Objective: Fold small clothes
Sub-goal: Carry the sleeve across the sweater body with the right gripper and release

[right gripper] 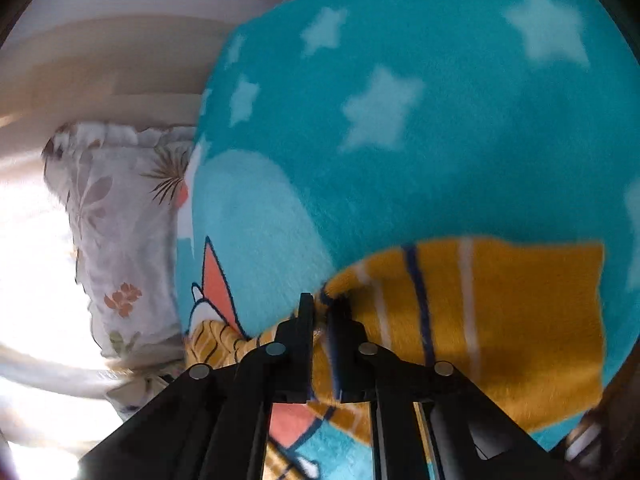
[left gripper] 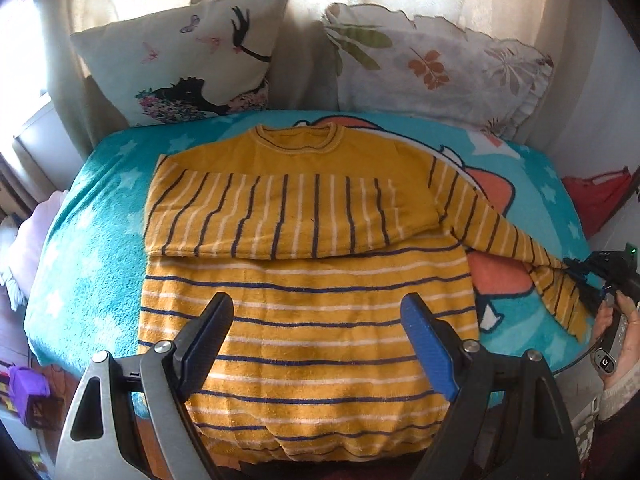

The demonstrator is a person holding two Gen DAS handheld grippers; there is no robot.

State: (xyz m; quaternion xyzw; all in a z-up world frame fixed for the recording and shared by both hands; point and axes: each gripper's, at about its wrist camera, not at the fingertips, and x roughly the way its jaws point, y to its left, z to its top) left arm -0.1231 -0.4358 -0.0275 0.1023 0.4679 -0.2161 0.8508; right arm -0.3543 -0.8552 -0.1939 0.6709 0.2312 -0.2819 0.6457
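A small mustard-yellow sweater (left gripper: 308,292) with navy and white stripes lies flat on a turquoise star blanket (left gripper: 88,216). One sleeve (left gripper: 272,216) is folded across the chest. The other sleeve (left gripper: 504,236) stretches out to the right. My left gripper (left gripper: 316,340) is open and empty, hovering over the sweater's lower body. My right gripper (right gripper: 326,312) is shut on the outstretched sleeve (right gripper: 500,312) near its cuff; it also shows in the left wrist view (left gripper: 588,276) at the far right, held by a hand.
Two patterned pillows (left gripper: 188,60) (left gripper: 436,68) lean against the curtain behind the blanket. A red item (left gripper: 596,196) lies off the blanket's right edge. Purple and pale objects (left gripper: 26,388) sit to the left.
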